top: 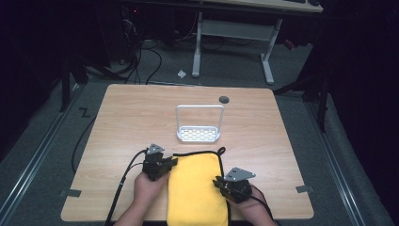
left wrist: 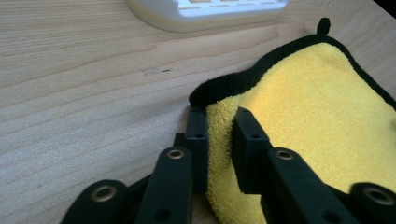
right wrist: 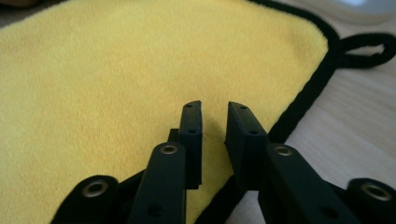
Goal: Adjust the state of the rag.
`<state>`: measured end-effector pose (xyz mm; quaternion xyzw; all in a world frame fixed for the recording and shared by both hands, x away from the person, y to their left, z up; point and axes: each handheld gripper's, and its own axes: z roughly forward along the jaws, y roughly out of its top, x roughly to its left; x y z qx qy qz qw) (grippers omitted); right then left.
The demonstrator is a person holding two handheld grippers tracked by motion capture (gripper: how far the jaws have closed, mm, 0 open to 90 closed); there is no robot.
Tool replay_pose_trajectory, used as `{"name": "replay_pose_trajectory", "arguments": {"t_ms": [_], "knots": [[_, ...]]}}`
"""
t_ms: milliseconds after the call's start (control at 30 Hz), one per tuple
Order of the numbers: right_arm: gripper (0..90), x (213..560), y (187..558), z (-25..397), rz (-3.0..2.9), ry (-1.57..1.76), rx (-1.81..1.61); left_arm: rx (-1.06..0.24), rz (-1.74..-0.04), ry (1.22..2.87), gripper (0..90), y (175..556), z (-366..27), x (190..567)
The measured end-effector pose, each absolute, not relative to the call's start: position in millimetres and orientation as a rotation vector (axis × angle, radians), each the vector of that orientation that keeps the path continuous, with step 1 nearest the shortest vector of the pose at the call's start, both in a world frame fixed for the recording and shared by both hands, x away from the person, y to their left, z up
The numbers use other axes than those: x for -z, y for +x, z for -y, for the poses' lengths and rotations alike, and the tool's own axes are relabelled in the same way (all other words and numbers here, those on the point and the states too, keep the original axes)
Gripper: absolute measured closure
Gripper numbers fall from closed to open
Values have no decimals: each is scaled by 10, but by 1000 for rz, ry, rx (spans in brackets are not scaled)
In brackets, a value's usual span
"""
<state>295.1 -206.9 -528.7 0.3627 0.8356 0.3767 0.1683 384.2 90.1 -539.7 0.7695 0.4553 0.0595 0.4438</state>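
Two claws work a yellow towel (top: pixel 195 188) lying on the bench (top: pixel 127 122) just before a white rack (top: pixel 198 134). Left claw (left wrist: pixel 219 135) pinches its edge; right claw (right wrist: pixel 214 128) hovers slightly parted over the opposite edge. Such a shallow pinch risks slipping free when lifted.

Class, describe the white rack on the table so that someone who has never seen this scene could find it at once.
Start at the wooden table and look to its middle, just beyond the yellow towel. There stands the white rack: a low slotted base with a tall thin loop handle rising over it. It is the only white, upright thing there; the towel lies flat and the small dark disc behind it is flat too.
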Motion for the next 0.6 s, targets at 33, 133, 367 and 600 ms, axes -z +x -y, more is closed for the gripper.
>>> {"name": "replay_pose_trajectory", "arguments": {"t_ms": [33, 133, 367, 600], "knots": [[744, 5253, 2964, 2071, -2348, 1023, -1084, -149, -1129, 1905, 794, 3838, -901, 5401], [685, 5178, 3078, 2060, -2276, 1072, -1100, -154, -1133, 1901, 801, 3827, -899, 5403], [562, 5129, 3527, 1964, -2202, 1166, -1026, -159, -1132, 1902, 796, 3821, -903, 5403], [377, 5279, 3833, 1927, -2252, 1273, -990, -147, -1134, 1897, 794, 3825, -914, 5405]]}}
